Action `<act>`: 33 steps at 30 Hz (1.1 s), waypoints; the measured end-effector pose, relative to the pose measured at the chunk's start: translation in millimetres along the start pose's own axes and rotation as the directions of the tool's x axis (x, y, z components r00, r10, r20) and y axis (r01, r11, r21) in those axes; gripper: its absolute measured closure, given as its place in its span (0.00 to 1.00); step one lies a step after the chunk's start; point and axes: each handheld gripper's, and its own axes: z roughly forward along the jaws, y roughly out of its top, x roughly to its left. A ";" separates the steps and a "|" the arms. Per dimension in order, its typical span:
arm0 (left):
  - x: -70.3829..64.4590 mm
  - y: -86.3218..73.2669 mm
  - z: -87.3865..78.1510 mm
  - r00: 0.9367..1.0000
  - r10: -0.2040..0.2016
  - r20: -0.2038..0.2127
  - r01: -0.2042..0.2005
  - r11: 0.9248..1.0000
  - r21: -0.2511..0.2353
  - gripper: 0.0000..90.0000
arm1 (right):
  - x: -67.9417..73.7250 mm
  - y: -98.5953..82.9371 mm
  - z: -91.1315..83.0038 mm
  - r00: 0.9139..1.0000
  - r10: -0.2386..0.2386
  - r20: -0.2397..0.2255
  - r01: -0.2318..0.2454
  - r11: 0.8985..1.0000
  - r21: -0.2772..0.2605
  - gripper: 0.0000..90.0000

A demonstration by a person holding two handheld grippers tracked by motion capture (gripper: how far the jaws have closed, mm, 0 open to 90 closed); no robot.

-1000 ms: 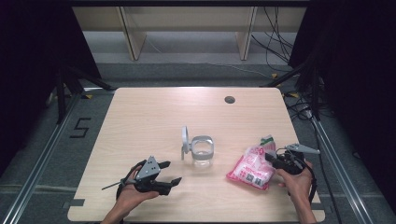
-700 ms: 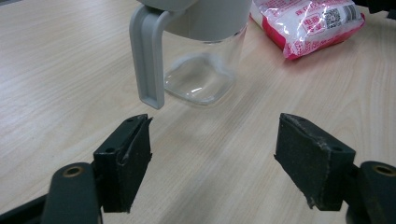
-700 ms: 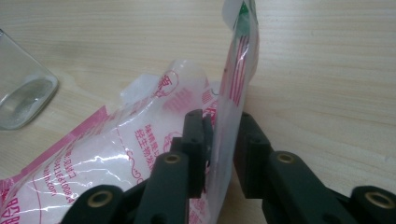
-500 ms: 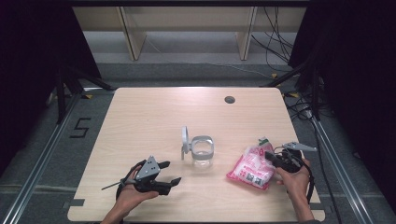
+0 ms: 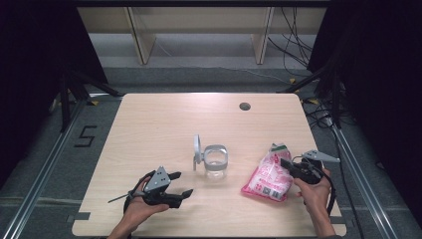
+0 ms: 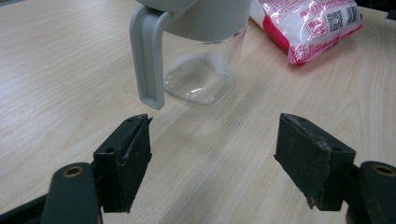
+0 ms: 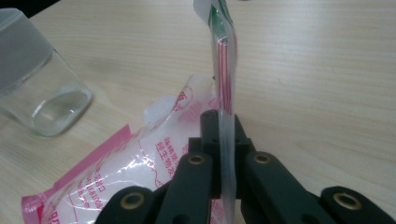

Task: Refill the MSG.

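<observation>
Pink bag (image 5: 267, 178), one, pinched in right gripper (image 5: 287, 164) jaws; one glass jar (image 5: 215, 162); left gripper (image 5: 185, 193) jaws spread.

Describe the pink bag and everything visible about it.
The bag is a soft clear-plastic pouch printed pink, with red writing, a QR code and white grains inside. It lies flat on the table right of the glass jar, apart from it. Its top edge, striped red with a green tip, is pulled upright and pinched between the jaws of the right gripper. Whether it is sealed cannot be told.
</observation>
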 end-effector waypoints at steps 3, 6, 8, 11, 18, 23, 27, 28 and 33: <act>-0.3 0.3 0.0 1.000 0.000 0.000 0.000 1.000 0.000 0.29 | 4.5 2.4 -2.6 1.000 0.016 -0.003 -0.016 1.000 -0.002 1.00; -1.2 0.2 -0.5 1.000 0.001 -0.009 -0.001 1.000 -0.004 0.29 | 6.7 5.2 -3.8 1.000 -0.013 -0.022 0.012 0.999 -0.040 1.00; -0.6 0.4 -0.2 1.000 0.000 -0.002 0.000 1.000 -0.007 0.29 | 8.9 7.3 -7.0 1.000 -0.025 -0.015 0.024 0.999 -0.031 1.00; -1.3 0.3 -0.1 1.000 -0.004 0.000 0.004 1.000 -0.010 0.29 | 11.7 8.7 -8.1 0.999 -0.022 -0.027 0.021 0.999 -0.044 1.00; -3.0 0.0 0.6 1.000 0.001 0.004 -0.001 1.000 -0.004 0.29 | 22.5 16.7 -16.0 0.996 -0.037 -0.078 0.028 0.993 -0.113 1.00; -3.4 -0.1 0.9 1.000 0.010 0.005 -0.010 1.000 -0.003 0.29 | 30.8 23.7 -19.4 0.992 -0.078 -0.094 0.062 0.985 -0.159 1.00; -5.4 -0.1 1.8 1.000 0.007 0.010 -0.007 1.000 -0.001 0.29 | 41.6 30.2 -24.1 0.991 -0.075 -0.108 0.056 0.984 -0.171 1.00; -6.1 -0.1 1.9 1.000 0.009 0.013 -0.009 1.000 0.000 0.29 | 45.1 32.4 -26.7 0.990 -0.078 -0.116 0.059 0.984 -0.166 1.00; -10.3 0.2 3.7 1.000 0.011 0.022 -0.011 1.000 0.004 0.29 | 55.8 42.0 -31.9 0.984 -0.131 -0.118 0.105 0.973 -0.204 1.00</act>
